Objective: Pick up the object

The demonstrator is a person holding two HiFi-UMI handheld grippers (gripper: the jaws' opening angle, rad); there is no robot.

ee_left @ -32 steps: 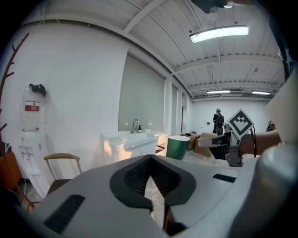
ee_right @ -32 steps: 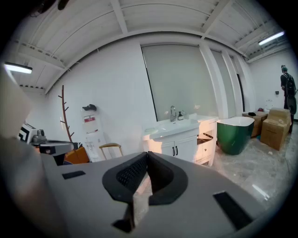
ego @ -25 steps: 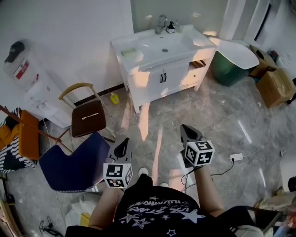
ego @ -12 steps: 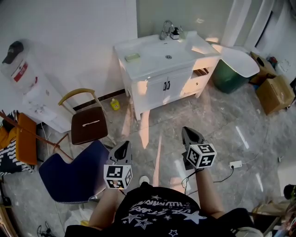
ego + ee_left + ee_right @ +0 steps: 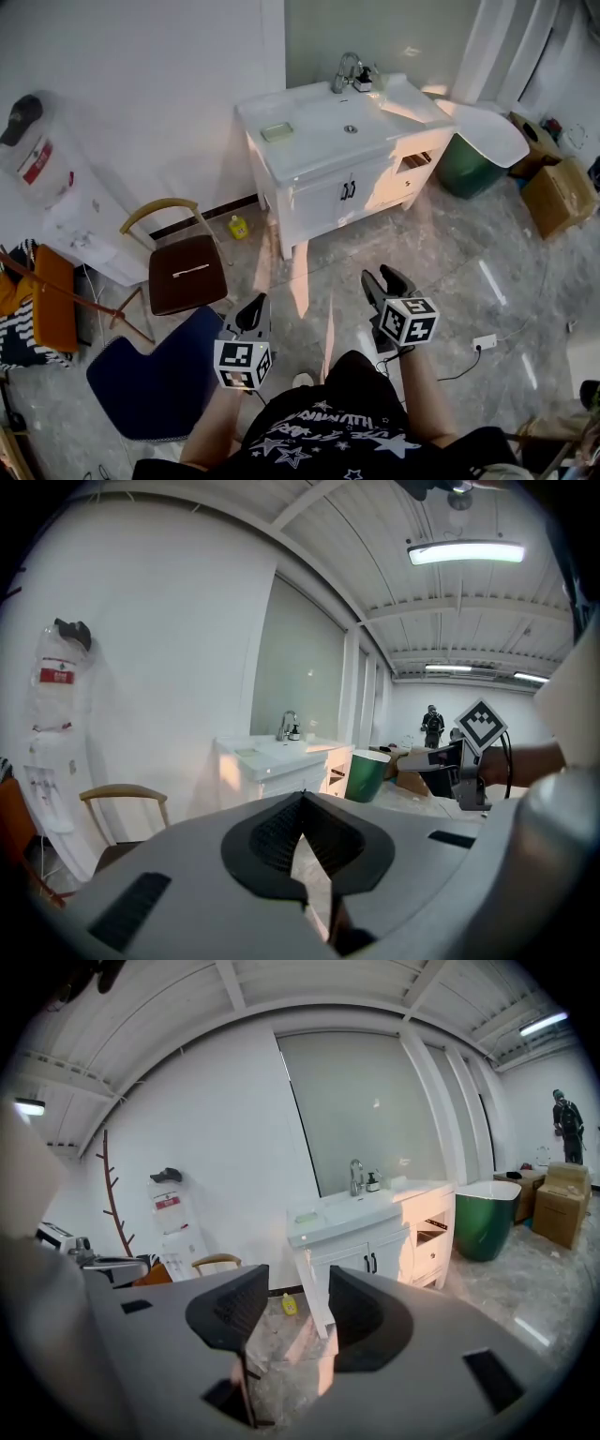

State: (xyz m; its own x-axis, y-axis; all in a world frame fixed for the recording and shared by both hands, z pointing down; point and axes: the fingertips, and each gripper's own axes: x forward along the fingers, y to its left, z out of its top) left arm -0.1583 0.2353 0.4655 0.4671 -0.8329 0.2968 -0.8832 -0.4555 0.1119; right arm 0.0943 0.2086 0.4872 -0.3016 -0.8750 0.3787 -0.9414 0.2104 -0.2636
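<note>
A white vanity with a sink stands ahead against the wall. On its top lie a pale green soap dish and a small bottle beside the tap. A yellow bottle stands on the floor at the vanity's left foot. My left gripper is held over the floor, well short of the vanity; its jaws meet at the tips, shut and empty. My right gripper has just been opening; its pads stand apart with nothing between them, only floor beyond.
A brown-seated wooden chair and a dark blue chair stand to the left. A water dispenser is by the left wall. A green tub, cardboard boxes and a floor power strip lie to the right.
Both grippers have moved forward toward the vanity, which now sits nearer in the head view. The right gripper's jaws, shut earlier, have parted. The left jaws stay shut.
</note>
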